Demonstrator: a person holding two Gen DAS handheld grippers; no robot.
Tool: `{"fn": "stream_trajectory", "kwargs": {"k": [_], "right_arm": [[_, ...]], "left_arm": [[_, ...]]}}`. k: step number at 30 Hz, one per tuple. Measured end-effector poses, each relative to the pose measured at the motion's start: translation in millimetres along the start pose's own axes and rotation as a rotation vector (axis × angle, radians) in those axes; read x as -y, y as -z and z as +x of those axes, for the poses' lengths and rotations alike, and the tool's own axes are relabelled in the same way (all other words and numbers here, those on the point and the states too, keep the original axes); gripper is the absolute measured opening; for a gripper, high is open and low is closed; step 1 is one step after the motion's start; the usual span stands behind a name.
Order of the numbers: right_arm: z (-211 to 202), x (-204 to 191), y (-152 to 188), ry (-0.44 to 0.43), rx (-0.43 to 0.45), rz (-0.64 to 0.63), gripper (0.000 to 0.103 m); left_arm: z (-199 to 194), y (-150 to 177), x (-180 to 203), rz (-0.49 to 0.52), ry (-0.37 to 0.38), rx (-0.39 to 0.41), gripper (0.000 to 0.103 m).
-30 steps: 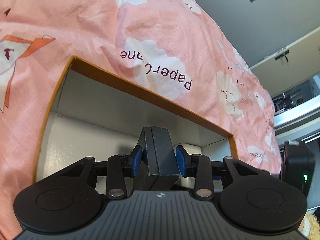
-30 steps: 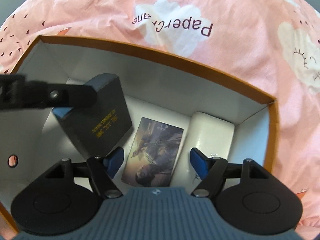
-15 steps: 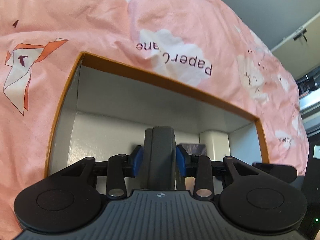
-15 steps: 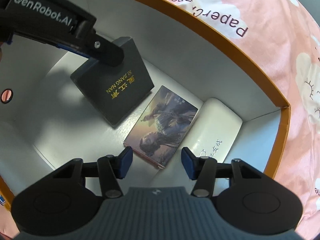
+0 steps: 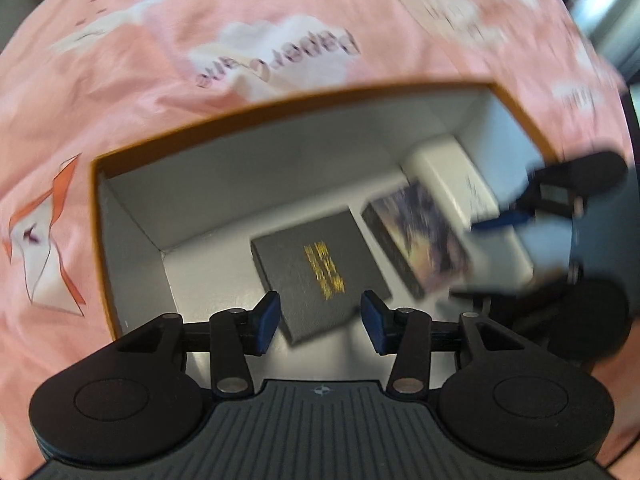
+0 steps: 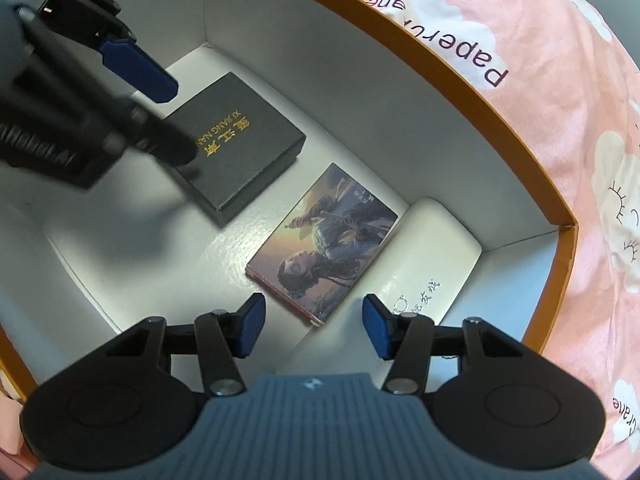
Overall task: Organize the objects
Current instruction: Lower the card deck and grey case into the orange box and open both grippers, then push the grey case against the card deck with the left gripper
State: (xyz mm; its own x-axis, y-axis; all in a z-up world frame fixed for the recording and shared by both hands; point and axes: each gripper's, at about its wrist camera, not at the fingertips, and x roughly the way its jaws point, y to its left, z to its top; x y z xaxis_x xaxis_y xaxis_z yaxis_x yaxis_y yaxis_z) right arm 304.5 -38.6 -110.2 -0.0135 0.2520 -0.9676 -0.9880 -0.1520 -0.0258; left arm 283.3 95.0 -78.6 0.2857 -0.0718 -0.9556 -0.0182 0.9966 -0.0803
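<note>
Black box (image 6: 236,148): flat on bin floor, gold text up, released.
Card pack (image 6: 324,240): just beside it.
White case (image 6: 432,264): touching pack, by bin wall.
Bin (image 6: 500,136): orange rim, on pink cloth (image 5: 200,40).
L gripper (image 5: 320,316): jaws just opened, apart, nothing gripped, above box.
R gripper (image 6: 314,326): jaws apart, empty, over pack.

Orange-rimmed white box (image 6: 460,76); black case (image 6: 240,152), gold lettering; pink cloud-print cloth (image 6: 560,80).

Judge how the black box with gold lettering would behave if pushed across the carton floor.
The black box lies flat, so it probably slides, not tips. Its crisp edges suggest it is stiff. The picture card box sits close, so a push that way might bump it.
</note>
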Motion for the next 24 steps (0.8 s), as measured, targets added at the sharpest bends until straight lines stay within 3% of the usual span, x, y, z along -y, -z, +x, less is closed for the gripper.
{"fn": "stream_trajectory", "kwargs": {"k": [4, 8, 10, 17, 21, 24], "right_arm": [[0.5, -1.4, 1.2, -0.010, 0.004, -0.023, 0.055], [4.2, -4.8, 1.1, -0.007, 0.009, -0.051, 0.051], [6.1, -6.1, 0.3, 0.004, 0.015, -0.058, 0.045], [9.2, -2.5, -4.1, 0.034, 0.026, -0.028, 0.040], [10.1, 2.9, -6.3, 0.068, 0.035, -0.016, 0.028], [10.0, 4.8, -6.0, 0.057, 0.031, -0.006, 0.028]], "left_arm": [[6.4, 5.6, 12.8, 0.150, -0.030, -0.069, 0.058], [18.0, 6.4, 17.1, 0.224, -0.060, -0.109, 0.058], [21.1, 4.3, 18.2, 0.239, -0.065, -0.119, 0.058], [25.1, -3.9, 21.8, 0.294, -0.086, -0.114, 0.057], [27.9, -7.8, 22.3, 0.287, -0.079, -0.102, 0.055], [30.1, -11.3, 24.6, 0.269, -0.084, -0.087, 0.052]]}}
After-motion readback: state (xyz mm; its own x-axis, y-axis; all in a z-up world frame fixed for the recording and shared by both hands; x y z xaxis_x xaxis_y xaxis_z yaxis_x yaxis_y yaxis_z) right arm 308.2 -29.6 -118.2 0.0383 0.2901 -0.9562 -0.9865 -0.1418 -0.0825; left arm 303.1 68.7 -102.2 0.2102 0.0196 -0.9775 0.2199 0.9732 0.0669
